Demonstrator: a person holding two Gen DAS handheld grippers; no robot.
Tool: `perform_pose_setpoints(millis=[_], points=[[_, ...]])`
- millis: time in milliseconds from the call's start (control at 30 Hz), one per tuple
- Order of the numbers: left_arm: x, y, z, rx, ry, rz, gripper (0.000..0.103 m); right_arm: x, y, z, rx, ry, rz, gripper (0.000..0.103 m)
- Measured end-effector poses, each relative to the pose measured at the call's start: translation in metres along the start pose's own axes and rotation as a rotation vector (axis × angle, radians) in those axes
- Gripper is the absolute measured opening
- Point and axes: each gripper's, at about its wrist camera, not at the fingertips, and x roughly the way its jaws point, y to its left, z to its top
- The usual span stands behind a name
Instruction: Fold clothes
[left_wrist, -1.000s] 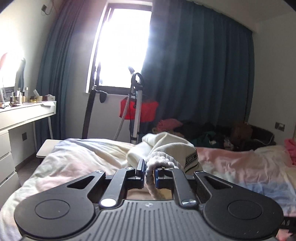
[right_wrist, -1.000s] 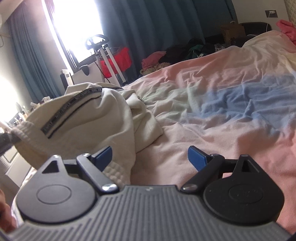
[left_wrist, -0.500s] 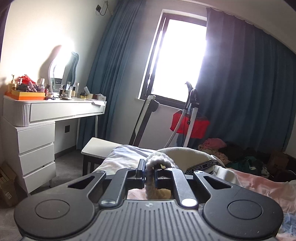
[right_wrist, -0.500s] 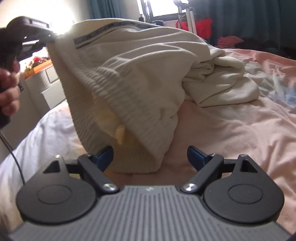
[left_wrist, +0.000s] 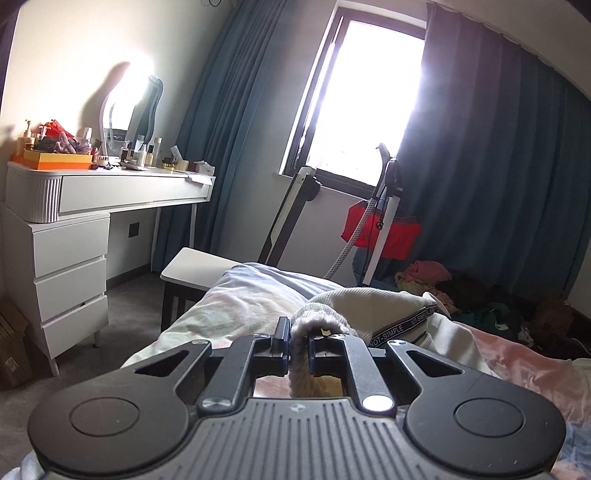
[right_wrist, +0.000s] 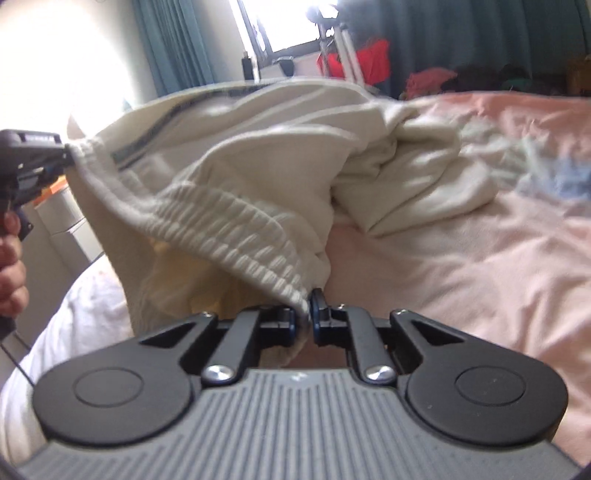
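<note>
Gripping one end of the cream garment's (right_wrist: 236, 173) ribbed band, left gripper (left_wrist: 297, 341) fingers are clamped on it. Band stretches rightward to right gripper (right_wrist: 303, 314), whose fingers have just been closing onto the other end. Rest lies bunched on the bed (right_wrist: 480, 266) ahead. Garment type unclear; motion blur.

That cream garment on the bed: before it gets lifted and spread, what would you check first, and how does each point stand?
1. Left hand-held gripper shut on the cream garment's ribbed waistband: ok.
2. Right hand-held gripper, jaws just closed on the waistband's other end: ok.
3. Waistband stretched between both grips: ok, slightly sagging.
4. Rest of garment free of tangles: not ok, bunched on the bed.
5. Garment's far end clear of the floor clothes pile: cannot tell.
</note>
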Motion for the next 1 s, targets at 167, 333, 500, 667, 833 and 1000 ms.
perform_pose_setpoints(millis=[167, 333, 500, 667, 833, 1000], points=[[-0.034, -0.003, 0.004, -0.083, 0.022, -0.071, 0.010, -0.071, 0.006, 0.034, -0.195, -0.155, -0.166, 0.010], [-0.087, -0.004, -0.003, -0.086, 0.098, -0.102, 0.009, -0.134, 0.026, 0.030, -0.514, -0.251, -0.335, 0.010], [-0.105, 0.006, -0.034, 0.140, 0.257, 0.008, 0.009, -0.136, 0.036, -0.015, -0.560, -0.076, -0.198, 0.011], [-0.085, 0.035, -0.067, 0.198, 0.404, 0.068, 0.009, -0.119, 0.063, -0.055, -0.614, 0.061, 0.000, 0.019], [-0.090, 0.050, -0.060, 0.071, 0.438, 0.029, 0.011, -0.116, 0.080, -0.066, -0.703, 0.041, -0.009, 0.023], [-0.116, 0.053, -0.051, -0.018, 0.467, -0.026, 0.032, -0.122, 0.062, -0.051, -0.520, 0.064, 0.074, 0.072]])
